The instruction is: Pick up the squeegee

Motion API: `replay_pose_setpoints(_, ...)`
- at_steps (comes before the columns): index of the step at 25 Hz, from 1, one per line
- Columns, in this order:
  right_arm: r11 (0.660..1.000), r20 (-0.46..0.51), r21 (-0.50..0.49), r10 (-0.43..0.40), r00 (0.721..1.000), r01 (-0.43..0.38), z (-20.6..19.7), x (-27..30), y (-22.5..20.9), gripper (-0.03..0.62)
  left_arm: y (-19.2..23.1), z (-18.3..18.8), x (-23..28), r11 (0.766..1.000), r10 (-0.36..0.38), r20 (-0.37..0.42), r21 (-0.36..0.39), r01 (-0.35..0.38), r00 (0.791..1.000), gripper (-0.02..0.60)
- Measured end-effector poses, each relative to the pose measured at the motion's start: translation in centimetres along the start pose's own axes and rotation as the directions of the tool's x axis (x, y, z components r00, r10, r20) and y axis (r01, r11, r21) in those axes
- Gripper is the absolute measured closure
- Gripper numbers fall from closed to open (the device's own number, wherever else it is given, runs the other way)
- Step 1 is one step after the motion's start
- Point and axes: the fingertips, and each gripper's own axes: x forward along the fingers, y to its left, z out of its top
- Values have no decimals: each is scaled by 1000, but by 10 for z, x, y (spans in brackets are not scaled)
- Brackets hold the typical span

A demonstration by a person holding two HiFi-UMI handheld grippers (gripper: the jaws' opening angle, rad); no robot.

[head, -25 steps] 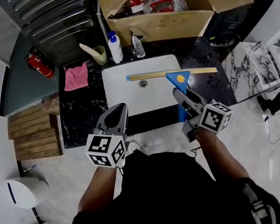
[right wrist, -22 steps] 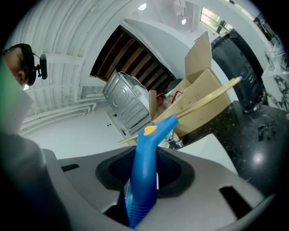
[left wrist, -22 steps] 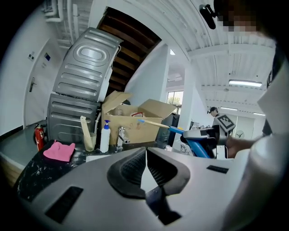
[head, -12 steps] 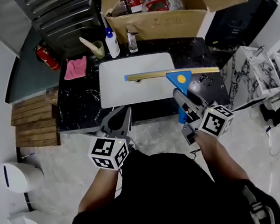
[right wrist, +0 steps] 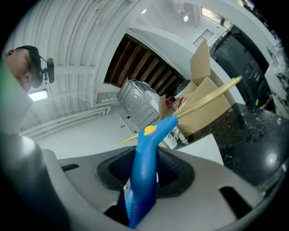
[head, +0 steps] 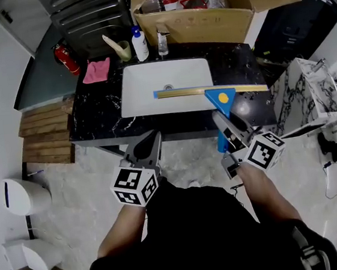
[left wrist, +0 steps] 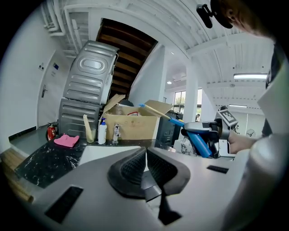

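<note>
The squeegee [head: 221, 98] has a blue handle, a blue triangular head with a yellow dot, and a long yellow blade. It is held off the counter, with the blade level above the sink's [head: 145, 85] front edge. My right gripper [head: 219, 121] is shut on the handle; in the right gripper view the handle [right wrist: 151, 135] stands up between the pads of the right gripper [right wrist: 145, 159]. My left gripper [head: 151, 140] is shut and holds nothing, out over the floor in front of the counter. In the left gripper view the jaws of the left gripper [left wrist: 145, 155] meet, and the squeegee [left wrist: 199, 142] shows at the right.
A black marble counter [head: 93, 109] carries the white sink, a pink cloth [head: 96, 71], a soap bottle [head: 140, 44] and a cup with a brush [head: 124, 49]. An open cardboard box [head: 204, 24] stands behind. A fire extinguisher [head: 66, 57], wooden pallet [head: 45, 136] and white bin [head: 18, 195] are at the left.
Both grippers have drawn back from the counter, so the sink now lies farther ahead of them. The squeegee has stayed in the right gripper. The left gripper has stayed shut.
</note>
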Motion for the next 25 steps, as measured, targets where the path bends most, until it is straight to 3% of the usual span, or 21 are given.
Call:
replay_pose_setpoints(6,1000,11,-22,7,1000,-7,1,-9,8,462,-1,7,-12,1000,19,27,7,-19,999,561)
replay_pose_setpoints(13,999,26,-39,-9,1000,10,-1,0,19,462,-2,28,-17,999,-30,44,40,28,999,561)
replay_pose_setpoints(25,993,75,-116,-27,997,36,-7,24,56,462,32,46,-38,996,-69,50,63,66,996,561)
